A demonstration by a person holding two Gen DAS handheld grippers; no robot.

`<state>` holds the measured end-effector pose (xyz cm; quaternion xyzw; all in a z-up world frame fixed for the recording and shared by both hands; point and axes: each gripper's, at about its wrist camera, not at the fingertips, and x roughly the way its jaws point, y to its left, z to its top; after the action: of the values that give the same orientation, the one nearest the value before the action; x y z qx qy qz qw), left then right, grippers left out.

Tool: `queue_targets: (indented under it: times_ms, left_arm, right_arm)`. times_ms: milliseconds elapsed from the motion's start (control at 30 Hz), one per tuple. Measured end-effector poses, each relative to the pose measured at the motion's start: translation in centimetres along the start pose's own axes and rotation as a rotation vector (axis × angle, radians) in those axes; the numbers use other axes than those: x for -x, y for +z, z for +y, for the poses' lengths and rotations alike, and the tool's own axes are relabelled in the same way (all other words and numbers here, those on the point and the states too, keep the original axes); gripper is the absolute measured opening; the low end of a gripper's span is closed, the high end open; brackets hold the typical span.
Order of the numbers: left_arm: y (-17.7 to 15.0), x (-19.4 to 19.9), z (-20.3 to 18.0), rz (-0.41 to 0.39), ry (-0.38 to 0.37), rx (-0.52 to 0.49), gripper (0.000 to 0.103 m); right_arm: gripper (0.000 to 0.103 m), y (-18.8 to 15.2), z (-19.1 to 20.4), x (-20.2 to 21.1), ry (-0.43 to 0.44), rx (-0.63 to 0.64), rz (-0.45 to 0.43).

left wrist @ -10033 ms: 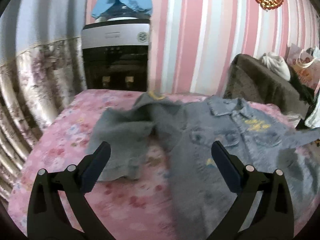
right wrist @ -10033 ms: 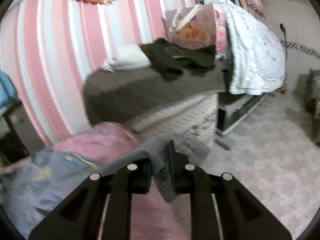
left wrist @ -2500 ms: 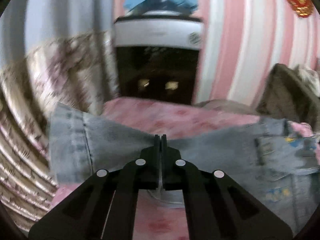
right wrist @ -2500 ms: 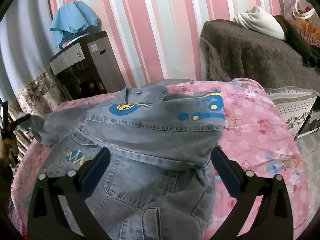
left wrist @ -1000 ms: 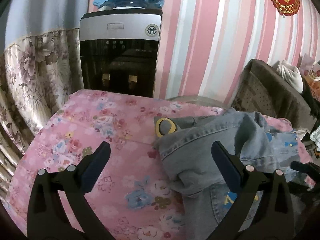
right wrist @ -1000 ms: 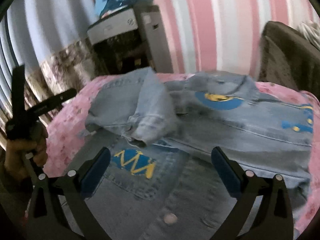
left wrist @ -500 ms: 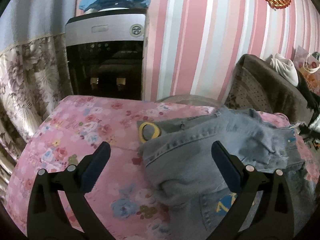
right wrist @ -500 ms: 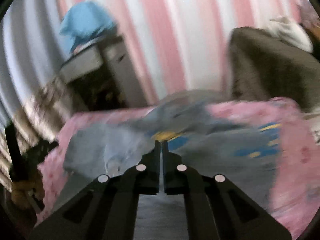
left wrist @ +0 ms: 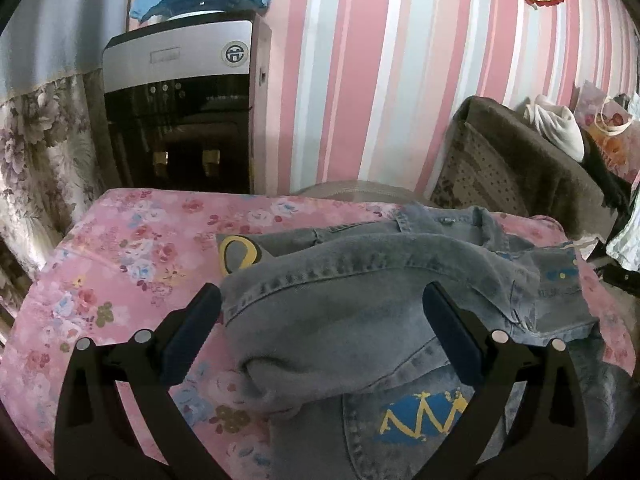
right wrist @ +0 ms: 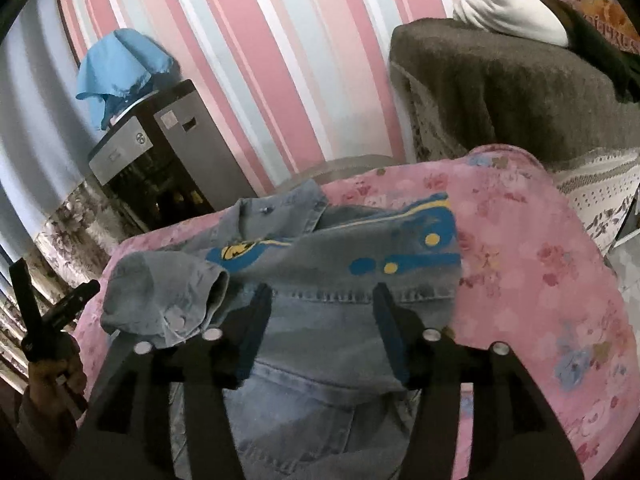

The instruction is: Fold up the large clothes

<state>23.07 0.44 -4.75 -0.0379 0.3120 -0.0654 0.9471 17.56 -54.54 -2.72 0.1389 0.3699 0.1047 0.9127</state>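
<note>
While the left tongs [left wrist: 320, 320] gape empty, the denim jacket [left wrist: 360, 320] lies right of centre on the pink floral tabletop [left wrist: 120, 280], a sleeve folded inward. From the right view, the right tongs [right wrist: 322, 320] hover parted, holding nothing; body folds remain.

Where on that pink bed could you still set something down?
Bare floral bedcover shows left of the denim jacket, toward the curtain and water dispenser, and on the right of the jacket, toward the brown-covered furniture. The middle is crowded with folded sleeves.
</note>
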Motion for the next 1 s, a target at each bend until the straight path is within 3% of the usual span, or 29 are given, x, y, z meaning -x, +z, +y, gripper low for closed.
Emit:
queue_targets:
  times_ms: [67, 167, 500, 733, 1000]
  left_arm:
    - [0.0, 0.4, 0.2, -0.002, 0.007, 0.005, 0.1]
    - [0.1, 1.2, 0.6, -0.007, 0.02, 0.003, 0.1]
    - [0.5, 2.6, 1.3, -0.026, 0.051, -0.016, 0.1]
    - [0.3, 1.5, 1.6, -0.008, 0.05, -0.003, 0.1]
    - [-0.4, 0.3, 3.7, 0.012, 0.065, 0.028, 0.1]
  right_arm:
    - [0.077, -0.3, 0.3, 0.1, 0.0, 0.006, -0.005]
    - [0.084, -0.6, 1.3, 0.5, -0.001, 0.018, -0.016]
    - [0.086, -0.3, 3.9, 0.5, 0.034, 0.075, -0.011]
    - [0.086, -0.7, 4.9, -1.3, 0.037, 0.096, 0.062]
    - [0.086, -2.7, 8.3, -4.8, 0.096, 0.133, 0.15]
